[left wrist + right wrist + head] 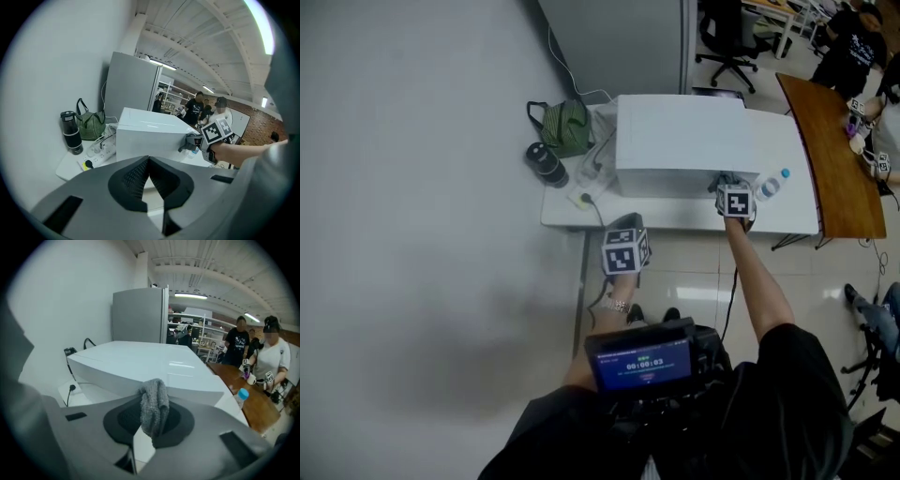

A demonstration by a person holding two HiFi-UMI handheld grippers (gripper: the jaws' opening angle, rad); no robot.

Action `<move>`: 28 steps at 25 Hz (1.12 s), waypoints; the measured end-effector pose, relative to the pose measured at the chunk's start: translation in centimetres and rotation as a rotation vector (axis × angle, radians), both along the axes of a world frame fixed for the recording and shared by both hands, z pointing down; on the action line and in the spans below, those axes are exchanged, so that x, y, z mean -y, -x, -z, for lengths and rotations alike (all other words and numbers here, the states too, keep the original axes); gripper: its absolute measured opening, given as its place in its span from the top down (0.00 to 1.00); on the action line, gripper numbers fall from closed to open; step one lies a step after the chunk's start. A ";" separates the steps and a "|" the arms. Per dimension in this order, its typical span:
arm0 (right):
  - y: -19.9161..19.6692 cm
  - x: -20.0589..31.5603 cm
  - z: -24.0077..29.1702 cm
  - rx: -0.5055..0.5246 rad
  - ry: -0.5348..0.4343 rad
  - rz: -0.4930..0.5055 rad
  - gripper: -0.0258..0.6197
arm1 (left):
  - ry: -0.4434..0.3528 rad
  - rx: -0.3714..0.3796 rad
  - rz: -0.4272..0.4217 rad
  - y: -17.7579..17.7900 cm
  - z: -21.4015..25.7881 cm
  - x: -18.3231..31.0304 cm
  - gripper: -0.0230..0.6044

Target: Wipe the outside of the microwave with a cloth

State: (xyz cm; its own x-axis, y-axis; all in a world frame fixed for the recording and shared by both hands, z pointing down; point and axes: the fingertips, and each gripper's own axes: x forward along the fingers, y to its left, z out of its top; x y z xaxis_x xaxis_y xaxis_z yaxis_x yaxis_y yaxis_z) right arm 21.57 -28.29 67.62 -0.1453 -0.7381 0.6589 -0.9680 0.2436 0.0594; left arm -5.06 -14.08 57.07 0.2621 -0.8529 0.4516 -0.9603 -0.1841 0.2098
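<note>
R gripper clamps grey cloth at microwave front top edge (no legible print). L gripper jaws together, empty, just off table edge.

On view are one white microwave, one grey cloth, one green striped bag, one black flask, one white power strip and one blue-capped water bottle. There are two grippers, the left gripper and the right gripper, and two tables, a white table and a brown wooden table.

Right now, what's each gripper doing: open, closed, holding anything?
Left gripper: closed, empty.
Right gripper: closed on the grey cloth.
</note>
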 end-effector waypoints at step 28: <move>32.1 -0.9 -6.5 0.089 0.080 0.483 0.90 | 0.077 -0.006 0.311 14.6 -1.9 -6.1 0.96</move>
